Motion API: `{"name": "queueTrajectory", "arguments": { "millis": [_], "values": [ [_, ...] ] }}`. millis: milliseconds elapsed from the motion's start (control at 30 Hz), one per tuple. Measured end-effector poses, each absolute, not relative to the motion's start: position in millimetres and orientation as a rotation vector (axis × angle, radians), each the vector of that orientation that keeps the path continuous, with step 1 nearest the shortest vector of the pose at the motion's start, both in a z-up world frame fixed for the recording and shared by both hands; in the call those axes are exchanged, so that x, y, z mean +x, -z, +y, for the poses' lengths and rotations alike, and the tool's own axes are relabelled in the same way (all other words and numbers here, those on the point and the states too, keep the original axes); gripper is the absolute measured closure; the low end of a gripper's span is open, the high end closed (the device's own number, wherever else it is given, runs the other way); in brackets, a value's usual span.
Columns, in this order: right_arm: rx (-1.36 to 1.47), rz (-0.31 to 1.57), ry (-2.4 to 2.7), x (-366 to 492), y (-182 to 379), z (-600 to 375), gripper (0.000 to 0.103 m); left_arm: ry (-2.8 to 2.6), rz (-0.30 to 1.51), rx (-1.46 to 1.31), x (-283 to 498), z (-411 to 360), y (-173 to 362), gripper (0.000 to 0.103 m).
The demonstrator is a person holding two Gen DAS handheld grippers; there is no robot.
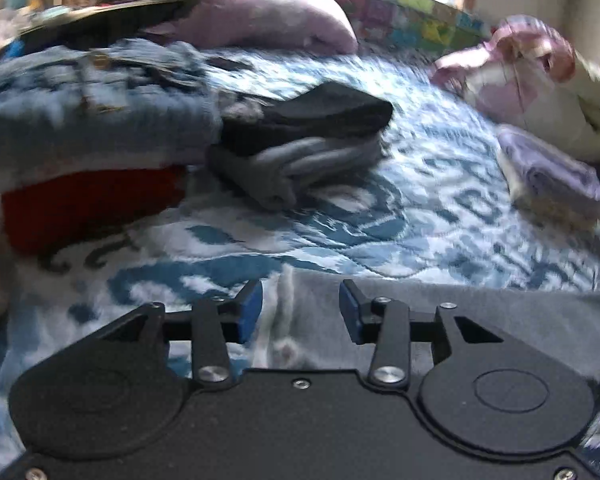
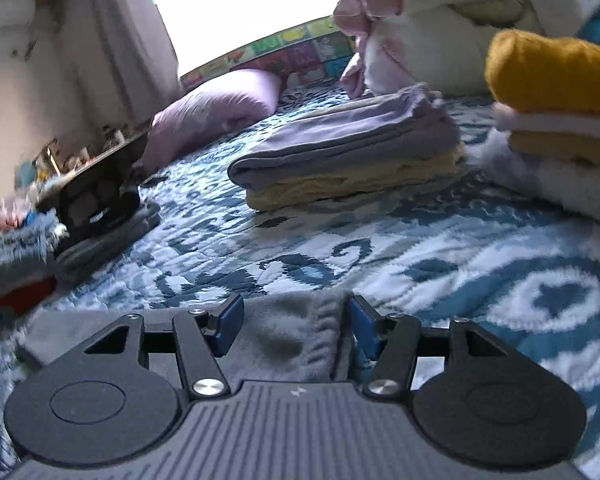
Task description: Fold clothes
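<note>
- While the grey cloth (image 2: 296, 336) lies on the bed (image 2: 420, 248), both ends should be pinched evenly.
- Left gripper (image 1: 300, 312) and right gripper (image 2: 296, 320) are kept wide, nothing held.

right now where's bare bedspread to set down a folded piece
Free: the blue-and-white bedspread between the black-and-grey folded stack and the purple-and-yellow stack, just beyond the grey garment that both open grippers straddle. Crowded: denim pile at left, mustard stack and pillows at right.
</note>
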State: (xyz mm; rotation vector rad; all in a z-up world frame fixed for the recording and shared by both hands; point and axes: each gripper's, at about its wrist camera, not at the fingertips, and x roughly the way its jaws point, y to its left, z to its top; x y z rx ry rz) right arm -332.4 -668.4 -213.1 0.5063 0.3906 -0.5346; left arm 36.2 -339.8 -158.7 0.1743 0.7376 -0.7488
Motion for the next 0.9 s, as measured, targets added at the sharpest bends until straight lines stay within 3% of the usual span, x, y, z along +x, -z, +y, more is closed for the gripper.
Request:
{"name": "queueTrajectory", "arguments": {
  "millis": [200, 233, 267, 333, 367, 400, 900],
  "values": [
    [0.522, 0.440, 0.528, -325.8, 222.0, -685.7, 0.045, 0.766, 0.788, 0.313, 58.7, -373.3, 177.7, 0.062],
    [0.518, 0.446, 0.525, -323.9, 223.8, -687.0, 0.046, 0.776, 0.800, 0.321, 60.5, -376.1, 180.2, 0.067],
    [0.518, 0.451, 0.510, -321.9, 225.4, -687.8, 0.055, 0.787, 0.805, 0.326, 61.9, -378.7, 182.7, 0.073],
    [0.513, 0.457, 0.502, -319.1, 227.4, -687.2, 0.065, 0.792, 0.783, 0.356, 59.1, -382.7, 182.8, 0.096],
    [0.506, 0.450, 0.504, -319.6, 226.9, -686.3, 0.076, 0.794, 0.771, 0.371, 57.5, -384.6, 182.7, 0.097],
    [0.499, 0.442, 0.506, -320.2, 226.3, -685.3, 0.077, 0.801, 0.759, 0.373, 54.8, -384.8, 180.0, 0.098],
    [0.405, 0.199, 0.469, -379.2, 179.1, -633.1, 0.079, 0.877, 0.529, 0.178, -19.3, -303.5, 107.6, 0.099]
  ]
}}
